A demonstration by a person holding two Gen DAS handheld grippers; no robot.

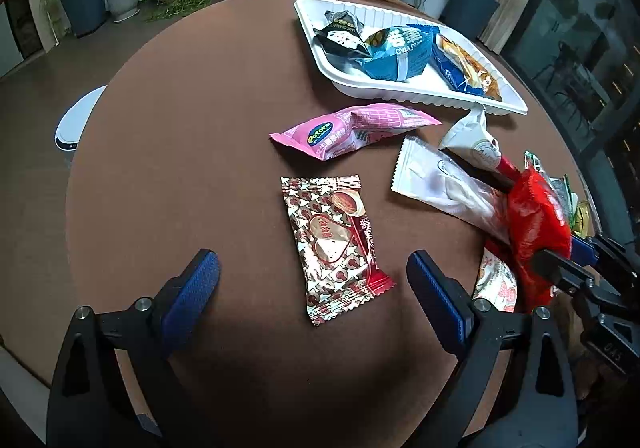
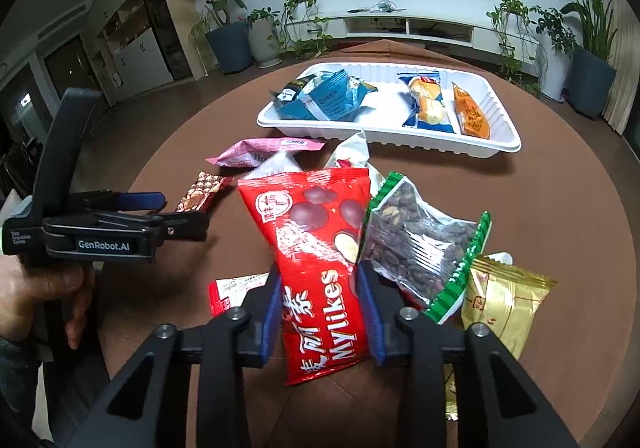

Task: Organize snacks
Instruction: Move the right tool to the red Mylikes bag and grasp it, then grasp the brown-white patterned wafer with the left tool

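Blue pads of the right gripper [image 2: 320,312] press both sides of a glossy red Mylikes chocolate-ball packet [image 2: 320,248], clenched on its lower half at six o'clock in the right wrist view. Just beside it at three o'clock lies a clear green-edged packet of dark nuts [image 2: 420,248], overlapping a gold foil packet [image 2: 508,300] at four o'clock. Over at nine o'clock, a hand [image 2: 36,288] holds the left gripper [image 1: 314,280], its jaws spread wide and grasping nothing, hovering astride a brown-and-red star-patterned foil wrapper [image 1: 332,248] flat on the round brown table [image 1: 180,167]. Beyond that wrapper at twelve o'clock sits a pink Pororo snack pouch [image 1: 352,129], with two white sachets [image 1: 436,179] near it toward two o'clock. Farthest off, at one o'clock, a white ribbed plastic tray [image 1: 420,93] holds a black wrapper [image 1: 340,37], a blue pouch [image 1: 400,51] and an orange-and-blue snack packet [image 1: 468,71].
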